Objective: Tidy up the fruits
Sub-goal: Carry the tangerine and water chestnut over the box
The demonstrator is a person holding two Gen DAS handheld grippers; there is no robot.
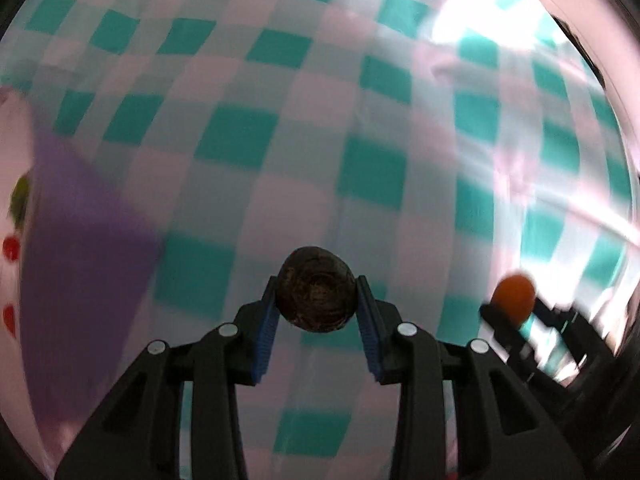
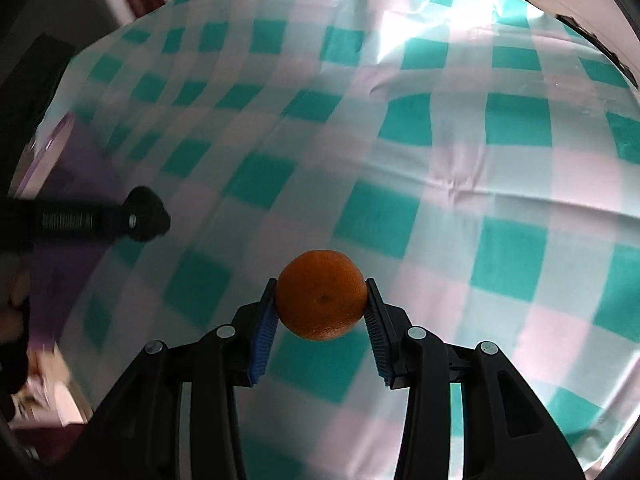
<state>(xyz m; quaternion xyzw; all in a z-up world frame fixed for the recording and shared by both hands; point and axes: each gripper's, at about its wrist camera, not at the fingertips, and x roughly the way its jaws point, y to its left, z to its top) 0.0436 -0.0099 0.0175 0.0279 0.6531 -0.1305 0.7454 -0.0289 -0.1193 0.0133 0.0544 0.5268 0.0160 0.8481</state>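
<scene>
Two grabs: left gripper point(image 1: 316, 300) pinches brown fruit point(image 1: 316, 290), right gripper point(image 2: 322, 300) clamps orange point(image 2: 322, 296) mid-belly; both look round, firm, roll-prone.

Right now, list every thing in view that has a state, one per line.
left hand-held gripper: shut on the brown fruit.
brown fruit: gripped, off the cloth.
right hand-held gripper: shut on the orange.
orange: gripped, off the cloth.
checked tablecloth: spread, slightly creased.

Brown fruit point(image 1: 316, 290) in left gripper point(image 1: 317, 300), orange point(image 2: 321, 295) in right gripper point(image 2: 322, 300) — both above tablecloth point(image 2: 400, 160); mat point(image 1: 80, 260) at left.
</scene>
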